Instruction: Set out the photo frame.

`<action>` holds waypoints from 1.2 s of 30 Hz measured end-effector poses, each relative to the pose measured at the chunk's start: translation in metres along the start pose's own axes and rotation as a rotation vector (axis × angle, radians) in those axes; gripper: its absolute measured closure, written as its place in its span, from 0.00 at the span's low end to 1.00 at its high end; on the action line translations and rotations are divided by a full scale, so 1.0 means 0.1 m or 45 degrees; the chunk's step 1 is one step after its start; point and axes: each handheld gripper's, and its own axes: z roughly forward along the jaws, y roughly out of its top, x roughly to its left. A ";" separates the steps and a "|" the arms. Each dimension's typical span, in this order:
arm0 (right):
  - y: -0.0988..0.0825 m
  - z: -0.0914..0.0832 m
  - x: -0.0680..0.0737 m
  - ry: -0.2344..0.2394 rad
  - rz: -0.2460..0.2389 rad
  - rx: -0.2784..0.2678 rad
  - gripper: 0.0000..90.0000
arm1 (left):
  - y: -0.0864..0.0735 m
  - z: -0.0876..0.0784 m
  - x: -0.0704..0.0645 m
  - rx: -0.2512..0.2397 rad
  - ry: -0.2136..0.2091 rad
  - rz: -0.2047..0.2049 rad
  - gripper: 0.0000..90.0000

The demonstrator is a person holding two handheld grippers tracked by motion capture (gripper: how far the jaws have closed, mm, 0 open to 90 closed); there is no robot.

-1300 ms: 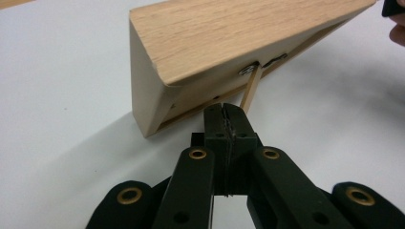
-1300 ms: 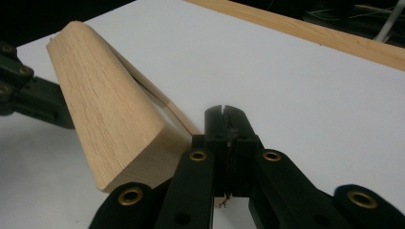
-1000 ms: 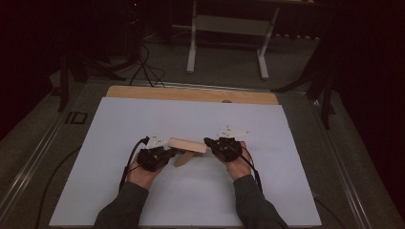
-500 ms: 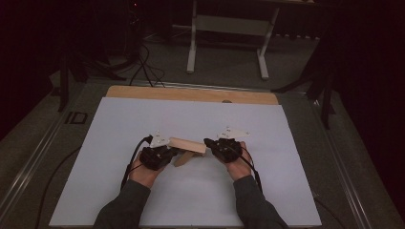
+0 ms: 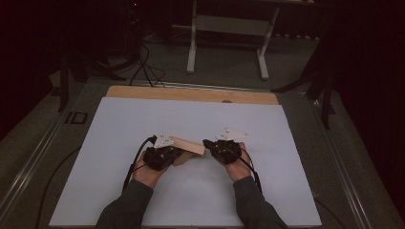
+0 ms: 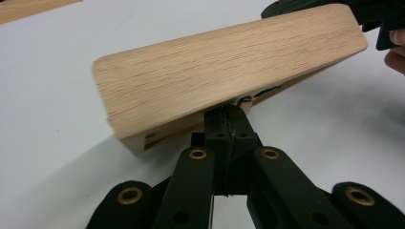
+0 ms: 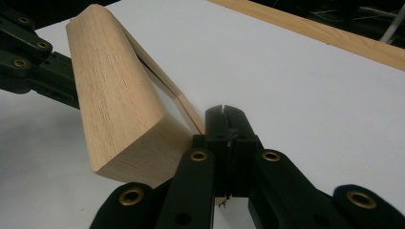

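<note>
Pale oak-grained wooden block (image 5: pixel 187 145) hangs tilted above the white table sheet (image 5: pixel 119 124) — left gripper (image 5: pixel 175 155) and right gripper (image 5: pixel 208 144) both clenched, jaws meeting at its ends — whether either pinches it, can't tell.

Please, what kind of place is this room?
Probably a lab or a recording workshop, not a home. A white sheet covers a wooden table, cables run over the dark floor, and a bare metal stand is behind.

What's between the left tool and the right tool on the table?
A wooden block spans between the left tool and right tool, as the high view shows.
</note>
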 end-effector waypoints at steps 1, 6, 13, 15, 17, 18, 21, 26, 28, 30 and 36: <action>0.00 0.00 0.00 -0.001 -0.003 0.000 1.00 | 0.00 0.00 -0.01 0.002 -0.003 0.003 1.00; 0.00 -0.01 0.02 0.000 -0.016 0.004 1.00 | 0.01 0.02 -0.04 0.005 -0.012 0.011 1.00; 0.00 -0.01 0.04 0.004 -0.033 0.004 1.00 | 0.02 0.06 -0.07 0.009 -0.022 0.015 1.00; 0.00 -0.01 0.05 0.008 -0.033 0.005 1.00 | 0.02 0.06 -0.08 0.012 -0.023 0.018 1.00; 0.00 -0.01 0.06 0.012 -0.038 0.006 1.00 | 0.02 0.07 -0.08 0.015 -0.024 0.020 1.00; 0.00 -0.01 0.06 0.014 -0.043 0.008 1.00 | 0.02 0.08 -0.08 0.015 -0.025 0.020 1.00; 0.00 0.00 0.08 0.019 -0.050 0.010 1.00 | 0.03 0.08 -0.10 0.014 -0.026 0.021 1.00; -0.01 0.00 0.09 0.022 -0.057 0.015 1.00 | 0.03 0.09 -0.12 0.014 -0.033 0.028 1.00; -0.01 0.00 0.10 0.025 -0.060 0.016 1.00 | 0.03 0.09 -0.13 0.017 -0.033 0.029 1.00; -0.01 0.00 0.11 0.030 -0.070 0.017 1.00 | 0.03 0.10 -0.12 0.021 -0.033 0.030 1.00; 0.00 0.00 0.16 0.046 -0.088 0.022 1.00 | 0.02 0.10 -0.10 0.032 -0.022 0.031 1.00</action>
